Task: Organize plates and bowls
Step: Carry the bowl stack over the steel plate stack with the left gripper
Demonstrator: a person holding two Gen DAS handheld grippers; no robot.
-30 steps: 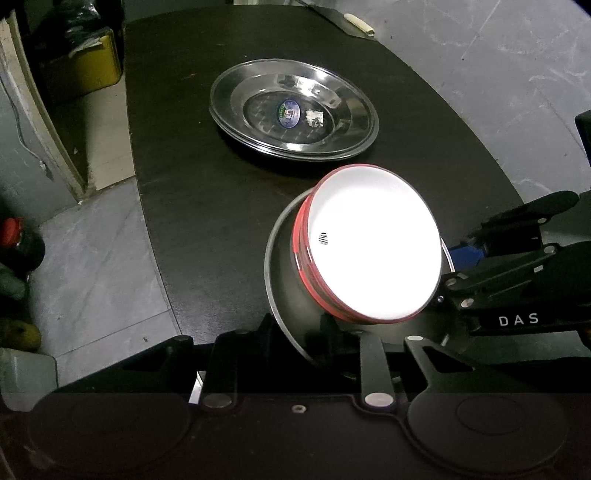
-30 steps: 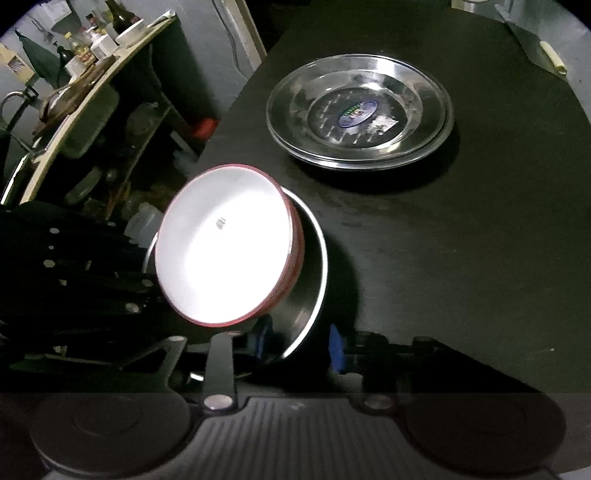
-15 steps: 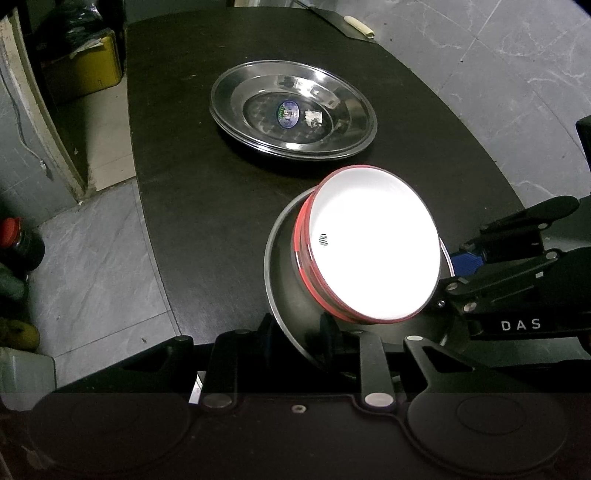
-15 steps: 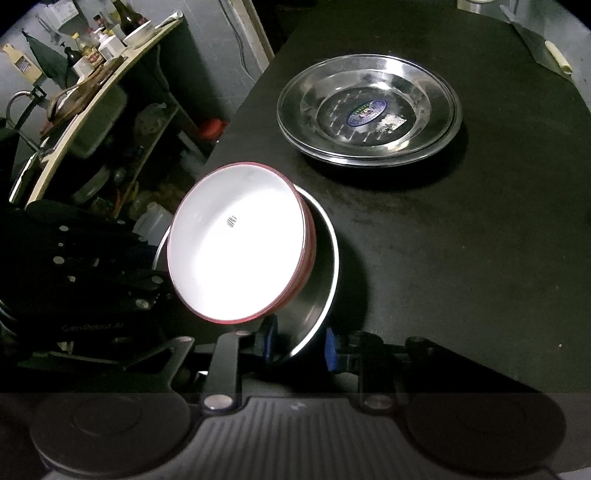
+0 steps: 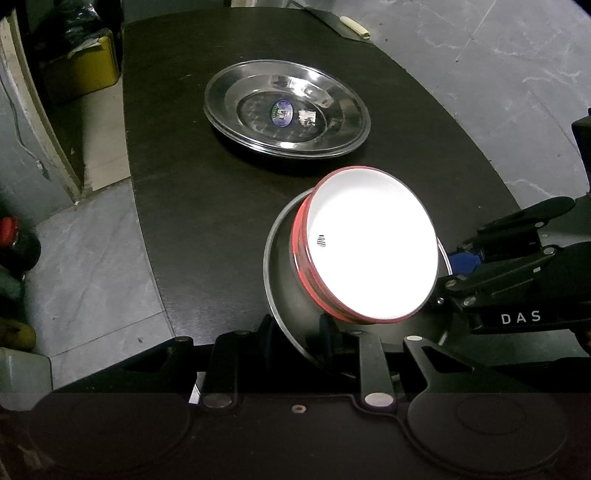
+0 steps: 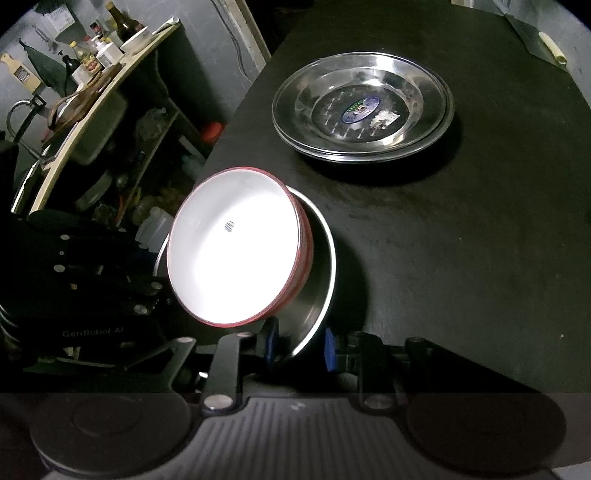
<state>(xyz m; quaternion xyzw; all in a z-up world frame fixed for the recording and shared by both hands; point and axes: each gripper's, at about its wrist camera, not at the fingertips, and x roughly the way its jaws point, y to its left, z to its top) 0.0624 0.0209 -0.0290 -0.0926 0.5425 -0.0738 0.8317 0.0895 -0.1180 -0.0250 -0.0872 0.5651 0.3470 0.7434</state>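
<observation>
A steel plate (image 5: 281,291) (image 6: 325,280) carries a red bowl with a white inside (image 5: 373,247) (image 6: 236,247). Both are held above the black table (image 5: 177,192) (image 6: 461,229). My left gripper (image 5: 297,338) is shut on the plate's near rim. My right gripper (image 6: 298,343) is shut on the rim at the opposite side, and its body shows in the left wrist view (image 5: 517,280). A stack of steel plates with a sticker (image 5: 287,110) (image 6: 364,110) lies farther along the table.
A knife with a pale handle (image 5: 351,26) (image 6: 546,44) lies at the table's far end. A shelf with bottles (image 6: 92,62) stands to the left of the table. A yellow box (image 5: 85,70) sits on the tiled floor.
Both grippers have carried the plate and bowl a little towards the stack of steel plates. The bowl stays on the plate.
</observation>
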